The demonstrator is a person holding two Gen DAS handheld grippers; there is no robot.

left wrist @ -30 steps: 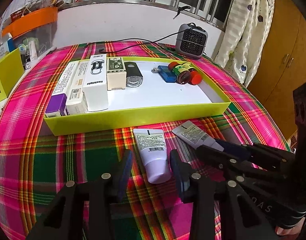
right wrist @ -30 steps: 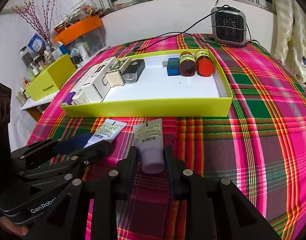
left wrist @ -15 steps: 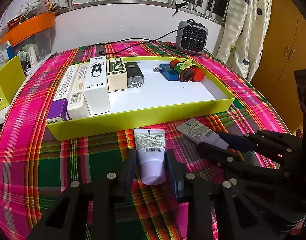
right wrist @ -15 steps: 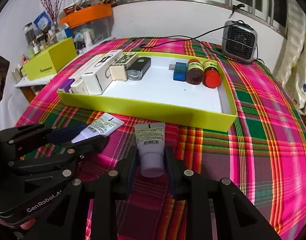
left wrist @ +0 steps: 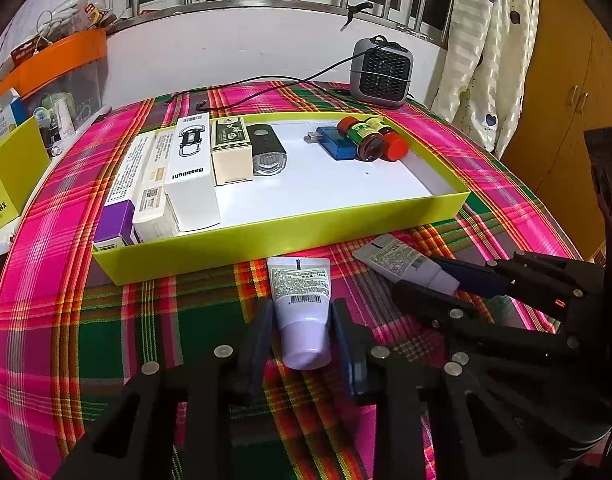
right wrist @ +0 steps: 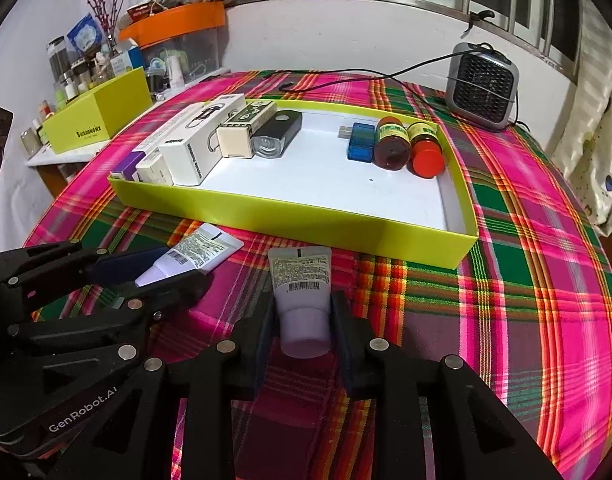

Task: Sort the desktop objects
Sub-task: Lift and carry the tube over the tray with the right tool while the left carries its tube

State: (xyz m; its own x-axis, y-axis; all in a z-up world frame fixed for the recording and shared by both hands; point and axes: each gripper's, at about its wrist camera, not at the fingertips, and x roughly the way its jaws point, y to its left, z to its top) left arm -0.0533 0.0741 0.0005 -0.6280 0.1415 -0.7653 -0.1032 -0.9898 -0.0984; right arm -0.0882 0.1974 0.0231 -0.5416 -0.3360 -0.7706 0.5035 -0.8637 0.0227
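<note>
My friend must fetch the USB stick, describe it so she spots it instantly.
Find the yellow-green tray on the plaid tablecloth. Near its far right corner, the USB stick lies beside a brown bottle. It's the only flat blue item, with a metal plug.

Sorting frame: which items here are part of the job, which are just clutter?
In play:
- two lavender squeeze tubes, one in each gripper's jaws
- yellow-green cardboard tray, holding white flashlight box, blue USB stick, two red-capped bottles

Lying about:
- grey mini heater
- orange bin
- plaid tablecloth
</note>
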